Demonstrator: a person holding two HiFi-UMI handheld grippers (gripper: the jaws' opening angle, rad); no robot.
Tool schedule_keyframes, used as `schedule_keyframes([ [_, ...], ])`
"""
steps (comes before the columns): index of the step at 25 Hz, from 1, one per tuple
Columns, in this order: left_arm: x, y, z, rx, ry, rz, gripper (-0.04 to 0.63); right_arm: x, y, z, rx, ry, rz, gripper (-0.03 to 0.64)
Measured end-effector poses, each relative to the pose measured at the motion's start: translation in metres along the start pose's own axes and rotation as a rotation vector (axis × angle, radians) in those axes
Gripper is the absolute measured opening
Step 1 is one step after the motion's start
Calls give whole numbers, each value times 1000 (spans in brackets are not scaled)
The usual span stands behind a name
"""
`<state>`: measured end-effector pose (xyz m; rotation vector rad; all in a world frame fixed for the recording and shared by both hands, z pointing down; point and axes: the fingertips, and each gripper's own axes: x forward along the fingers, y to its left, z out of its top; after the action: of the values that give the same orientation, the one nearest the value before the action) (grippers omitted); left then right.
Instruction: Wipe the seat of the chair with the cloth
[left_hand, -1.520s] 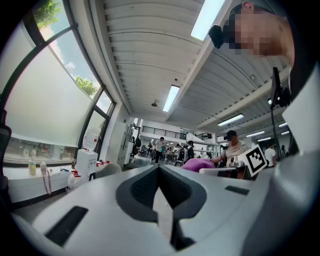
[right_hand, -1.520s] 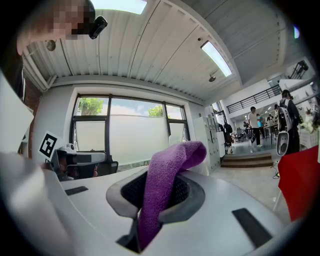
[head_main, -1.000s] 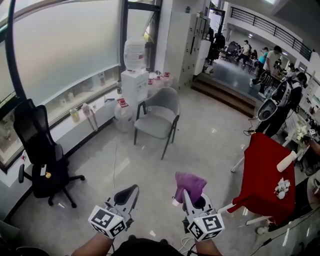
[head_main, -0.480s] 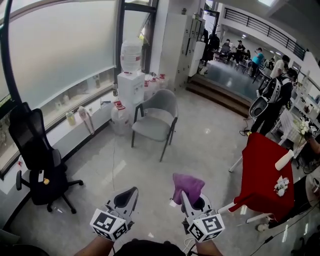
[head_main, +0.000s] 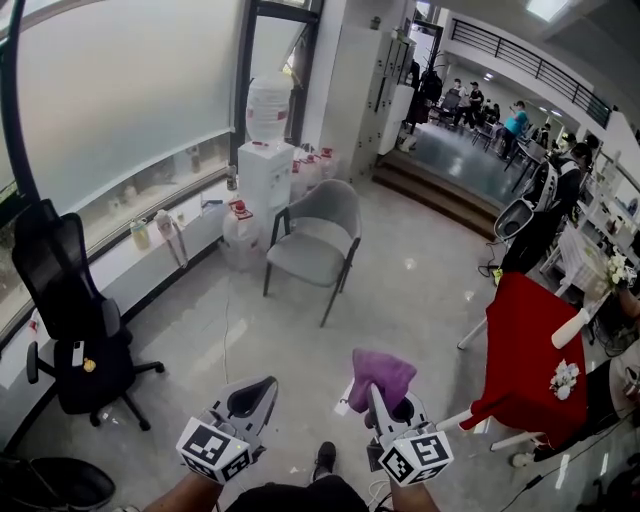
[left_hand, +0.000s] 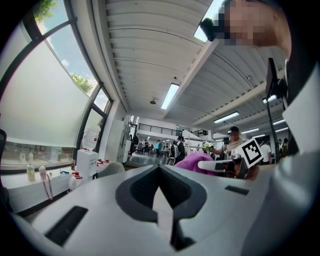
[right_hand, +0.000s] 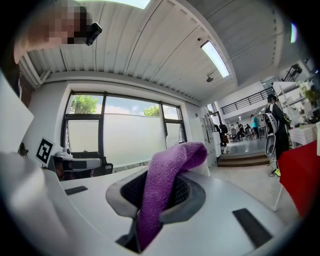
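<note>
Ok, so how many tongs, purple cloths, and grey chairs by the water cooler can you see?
Tongs: 2, the left tongs and the right tongs
Purple cloth: 1, pinched in the right tongs
Grey chair: 1
Total: 4

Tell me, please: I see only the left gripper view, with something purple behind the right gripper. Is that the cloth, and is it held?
Observer: Yes. The right gripper view shows the cloth pinched between the fingers of the right gripper.
Operator: And the seat of the chair? I see only its back.
Observer: In the head view the seat of the chair looks bare.
Operator: Is a gripper near it?
Observer: No. Both grippers are well short of it, with open floor between.
</note>
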<state>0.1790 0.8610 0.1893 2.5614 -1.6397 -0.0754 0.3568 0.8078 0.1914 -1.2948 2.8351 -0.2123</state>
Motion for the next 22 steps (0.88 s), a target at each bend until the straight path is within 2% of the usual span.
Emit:
schedule_keyframes([
  [5,34,21,4,4,3,23,6,38,-23,8,6,-19,31,61],
  [10,80,39,16,1,-3,41,6,82,-65,21,-5,-22,37,61],
  [17,160,58,25,0,6,63,8,135,-121,35,2,-31,116,63],
  [22,218,54,30,47,25,40,8,163,-167,46,-41,-35,157,63],
])
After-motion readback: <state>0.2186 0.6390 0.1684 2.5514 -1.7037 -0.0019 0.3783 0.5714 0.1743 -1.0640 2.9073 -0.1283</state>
